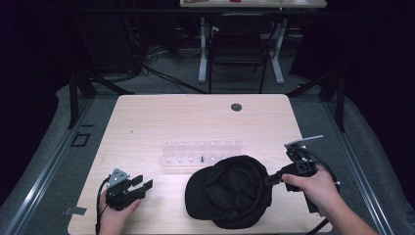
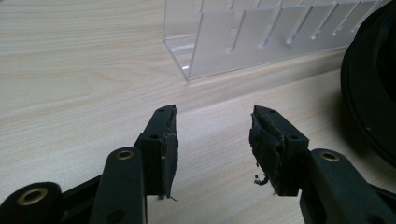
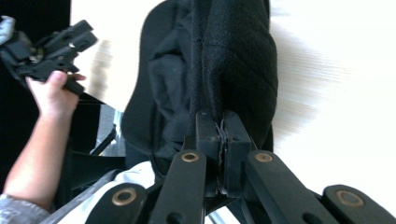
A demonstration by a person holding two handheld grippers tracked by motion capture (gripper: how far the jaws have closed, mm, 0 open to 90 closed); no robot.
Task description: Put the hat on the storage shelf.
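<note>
one black cap (image 1: 230, 191) pinched by right gripper (image 1: 270, 180); left gripper (image 1: 142, 185) fingers spread; one clear rack (image 1: 200, 155).

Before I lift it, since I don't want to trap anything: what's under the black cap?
The black cap lies on the wooden table, its edge pinched in the right claw. The clear rack stands just behind. Anything beneath the cap is hidden.

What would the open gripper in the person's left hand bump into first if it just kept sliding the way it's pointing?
Probably the clear plastic rack: in the left gripper view it stands straight ahead of the left gripper, across bare table. The black cap sits off to one side. Depth is uncertain.
</note>
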